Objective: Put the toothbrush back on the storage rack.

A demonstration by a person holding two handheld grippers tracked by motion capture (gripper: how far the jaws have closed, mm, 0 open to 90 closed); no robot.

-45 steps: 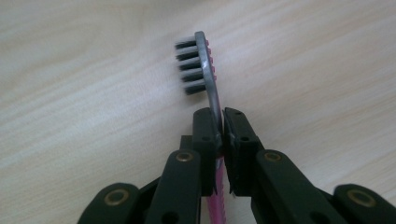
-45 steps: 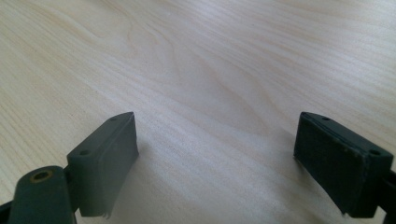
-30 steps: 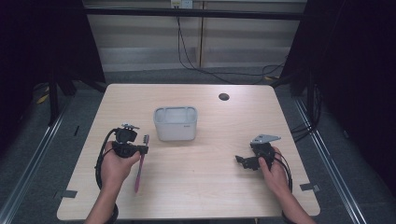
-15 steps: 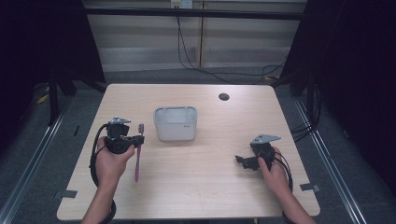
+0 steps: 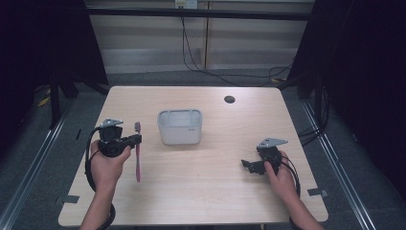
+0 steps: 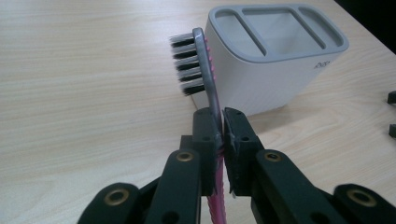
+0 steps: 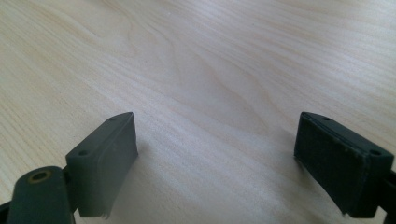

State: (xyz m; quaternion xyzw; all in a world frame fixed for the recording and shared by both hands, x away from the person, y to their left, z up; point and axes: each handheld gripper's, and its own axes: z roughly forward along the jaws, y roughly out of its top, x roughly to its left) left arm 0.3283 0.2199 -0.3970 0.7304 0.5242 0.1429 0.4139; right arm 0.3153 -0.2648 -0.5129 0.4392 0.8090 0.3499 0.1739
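Toothbrush (image 6: 205,70) with a pink handle sits clamped in the left gripper (image 5: 135,140), the jaws pressed tight on its neck, bristles at the far end and the handle trailing back toward the person. It is held over the wooden table (image 5: 215,191), just left of the grey holder (image 5: 180,127) with slots in its top. The right gripper (image 5: 245,165) rests low over the table's right side, jaws spread wide with nothing between them.
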